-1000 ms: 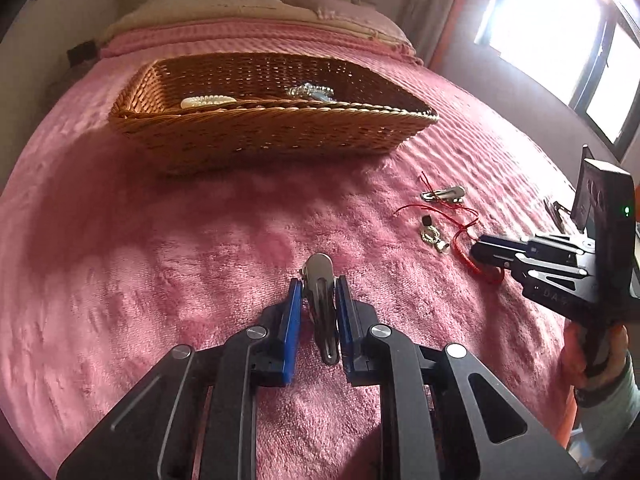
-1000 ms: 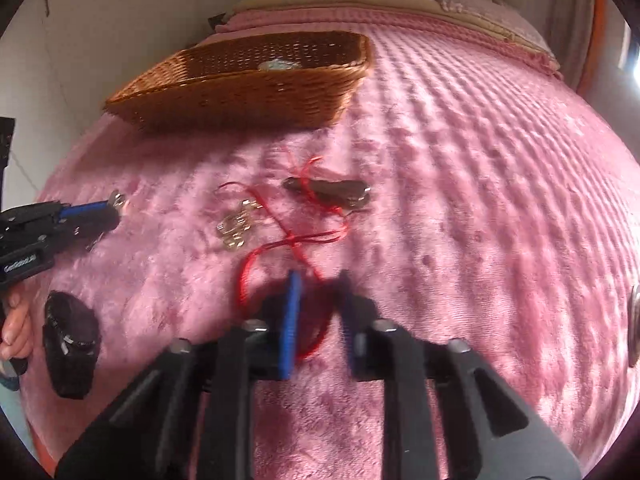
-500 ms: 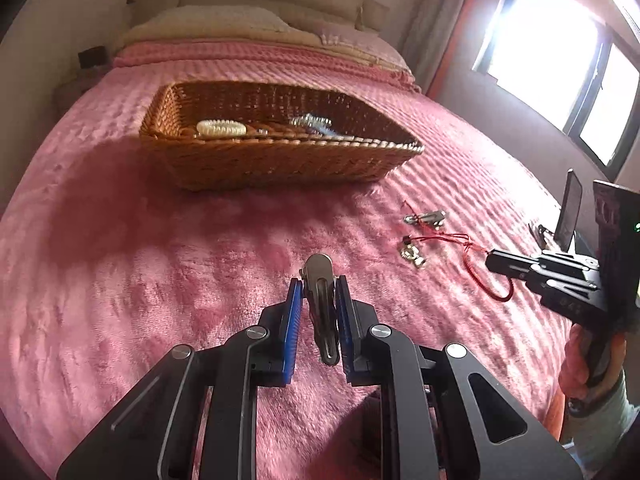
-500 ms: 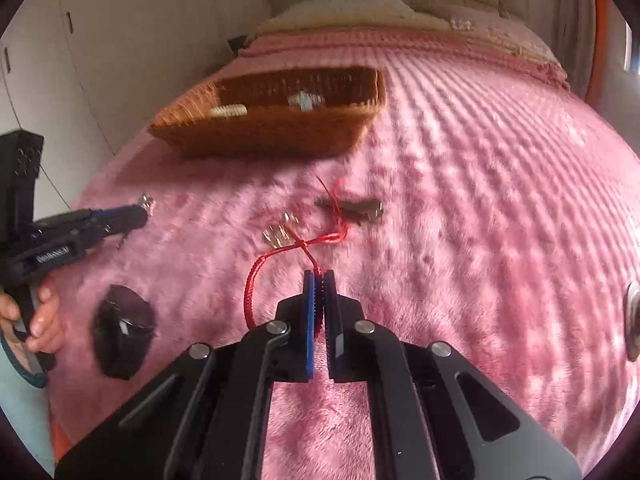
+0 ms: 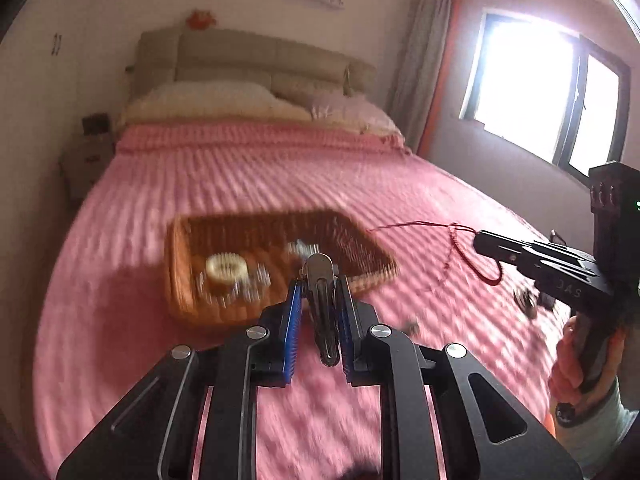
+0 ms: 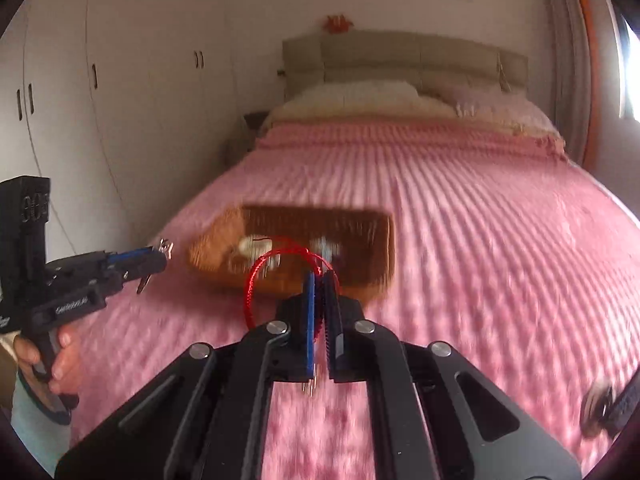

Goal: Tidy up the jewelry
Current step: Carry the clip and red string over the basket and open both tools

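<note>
Home bedroom: pink-covered bed (image 5: pixel 248 176), pillows (image 6: pixel 360 98), wardrobe doors (image 6: pixel 60 92).

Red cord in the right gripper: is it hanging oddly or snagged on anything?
Nothing looks snagged. The red cord is pinched in the right gripper and arcs free in a loop above the bedspread, in front of the basket. One thin tail trails out sideways in the left wrist view.
</note>
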`<state>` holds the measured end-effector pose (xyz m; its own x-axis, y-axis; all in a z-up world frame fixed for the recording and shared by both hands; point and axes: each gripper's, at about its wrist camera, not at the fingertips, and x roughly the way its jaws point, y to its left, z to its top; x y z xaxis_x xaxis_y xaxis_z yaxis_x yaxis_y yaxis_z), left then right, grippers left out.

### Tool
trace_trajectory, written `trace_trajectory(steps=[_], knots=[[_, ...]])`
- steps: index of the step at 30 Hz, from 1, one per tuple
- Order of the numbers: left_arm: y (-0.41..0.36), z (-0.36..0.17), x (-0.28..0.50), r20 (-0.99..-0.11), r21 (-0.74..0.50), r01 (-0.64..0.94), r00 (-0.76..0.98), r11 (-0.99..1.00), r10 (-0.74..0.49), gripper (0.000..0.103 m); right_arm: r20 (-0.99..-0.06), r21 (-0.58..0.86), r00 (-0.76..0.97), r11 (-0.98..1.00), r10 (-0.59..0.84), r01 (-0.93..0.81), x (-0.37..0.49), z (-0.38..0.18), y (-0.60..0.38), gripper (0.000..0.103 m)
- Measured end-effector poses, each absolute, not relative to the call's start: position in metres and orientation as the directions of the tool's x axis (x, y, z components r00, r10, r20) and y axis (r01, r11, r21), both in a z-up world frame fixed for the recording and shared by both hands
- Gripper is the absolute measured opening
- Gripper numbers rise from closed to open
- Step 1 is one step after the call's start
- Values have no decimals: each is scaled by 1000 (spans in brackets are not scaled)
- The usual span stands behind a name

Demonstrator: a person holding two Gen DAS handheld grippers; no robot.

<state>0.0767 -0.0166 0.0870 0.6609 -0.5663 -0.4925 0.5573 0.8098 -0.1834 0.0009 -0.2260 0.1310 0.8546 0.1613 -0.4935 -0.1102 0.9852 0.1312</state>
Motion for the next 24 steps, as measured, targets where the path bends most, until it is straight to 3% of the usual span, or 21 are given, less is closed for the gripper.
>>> trace_trajectory(steps=[5, 8, 18, 24], knots=[[-26, 101, 125, -473, -207, 529, 682, 823, -558, 15, -483, 161, 858, 981, 177, -111, 69, 140, -221, 3], [-35, 94, 159, -491, -209, 495, 692, 843, -529, 15, -525, 167, 831, 980, 183, -110, 114, 128, -214, 3], [-51, 22, 235, -652, -201, 388, 632, 900, -418, 15, -712, 228, 671, 972, 208, -59, 202, 46, -207, 3], [-53, 4, 239, -695, -193, 386, 595, 902, -403, 16, -735, 233, 642, 971, 217, -62, 205, 31, -206, 3]])
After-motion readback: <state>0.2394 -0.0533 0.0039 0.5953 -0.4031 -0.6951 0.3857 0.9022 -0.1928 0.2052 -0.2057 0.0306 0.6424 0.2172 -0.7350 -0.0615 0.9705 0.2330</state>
